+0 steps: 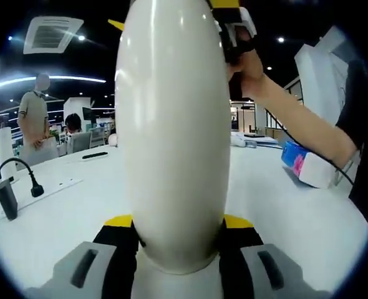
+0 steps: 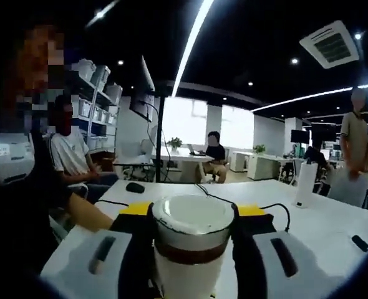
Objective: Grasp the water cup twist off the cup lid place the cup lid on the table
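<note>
Surface: white table point(image 1: 78, 205), open-plan office beyond, dark ceiling with strip lights and a ceiling vent point(image 1: 52, 33) at upper left of the left gripper view.

Left gripper view, left to right: black desk microphone point(image 1: 28, 177) at left edge; standing person point(image 1: 34, 118) behind; water cup point(image 1: 171, 124), white, upright, centre frame, clamped at its base by the left gripper point(image 1: 178, 240); a hand point(image 1: 246, 62) at upper right; blue-and-white packet point(image 1: 305, 165) at right. Cup blocks the middle of the room.

Right gripper view: seated person point(image 2: 72, 159) at left; right gripper point(image 2: 192, 240) closed about the cup lid point(image 2: 192, 215), centre bottom; white bottle point(image 2: 305, 184) right. Cup's top edge cut off in the left gripper view.
</note>
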A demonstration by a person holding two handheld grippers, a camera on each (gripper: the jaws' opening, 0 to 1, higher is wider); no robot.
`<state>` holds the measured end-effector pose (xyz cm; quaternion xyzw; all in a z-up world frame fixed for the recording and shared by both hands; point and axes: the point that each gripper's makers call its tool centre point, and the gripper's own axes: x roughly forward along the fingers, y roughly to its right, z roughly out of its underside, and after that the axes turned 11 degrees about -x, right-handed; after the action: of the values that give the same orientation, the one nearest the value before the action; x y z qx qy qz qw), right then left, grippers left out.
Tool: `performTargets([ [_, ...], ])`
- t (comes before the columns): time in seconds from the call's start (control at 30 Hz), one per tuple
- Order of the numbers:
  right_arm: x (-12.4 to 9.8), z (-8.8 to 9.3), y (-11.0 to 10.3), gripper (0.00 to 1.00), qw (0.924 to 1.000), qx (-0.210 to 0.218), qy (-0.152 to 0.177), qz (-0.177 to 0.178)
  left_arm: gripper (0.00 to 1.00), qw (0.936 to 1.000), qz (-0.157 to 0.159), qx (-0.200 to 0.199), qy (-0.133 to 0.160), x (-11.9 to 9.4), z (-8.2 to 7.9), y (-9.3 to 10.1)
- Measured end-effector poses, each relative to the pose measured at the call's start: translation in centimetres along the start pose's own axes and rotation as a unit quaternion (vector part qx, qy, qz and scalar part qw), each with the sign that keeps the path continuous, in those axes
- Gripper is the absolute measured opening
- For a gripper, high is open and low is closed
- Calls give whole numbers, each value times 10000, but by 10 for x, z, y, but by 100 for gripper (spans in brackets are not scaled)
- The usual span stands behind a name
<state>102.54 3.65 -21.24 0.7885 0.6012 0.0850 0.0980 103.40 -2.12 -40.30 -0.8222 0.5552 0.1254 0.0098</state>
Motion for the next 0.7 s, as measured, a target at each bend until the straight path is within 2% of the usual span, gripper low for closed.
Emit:
performTargets([
  [0.07, -2, -1, -3, 51, 9987, 255, 335, -277, 52, 10000, 3, 10, -2, 0, 0, 0],
  [0.13, -3, 0, -4, 50, 9965, 424, 485, -526, 52, 10000, 4, 8, -5, 0, 0, 0],
  [0.23, -5, -2, -8, 50, 9925, 375, 735, -903, 52, 10000, 7, 31, -7, 0, 1, 0],
  [0.37, -6, -1, -11, 50, 9869, 374, 873, -1305, 52, 10000, 10, 43, -11, 0, 1, 0],
  [0.47, -7, -2, -12, 49, 9796, 528, 1048, -1633, 52, 10000, 12, 28, -14, 0, 1, -6],
  [0.53, -7, 0, -10, 50, 9762, 640, 1107, -1750, 52, 10000, 10, 12, -17, 0, 2, -7],
  [0.63, -5, 4, -11, 51, 9746, 706, 1070, -1837, 52, 10000, 8, -13, -22, 0, 2, -5],
  [0.7, -5, 7, -12, 55, 9754, 701, 981, -1843, 52, 10000, 13, 2, -22, 0, 2, -5],
])
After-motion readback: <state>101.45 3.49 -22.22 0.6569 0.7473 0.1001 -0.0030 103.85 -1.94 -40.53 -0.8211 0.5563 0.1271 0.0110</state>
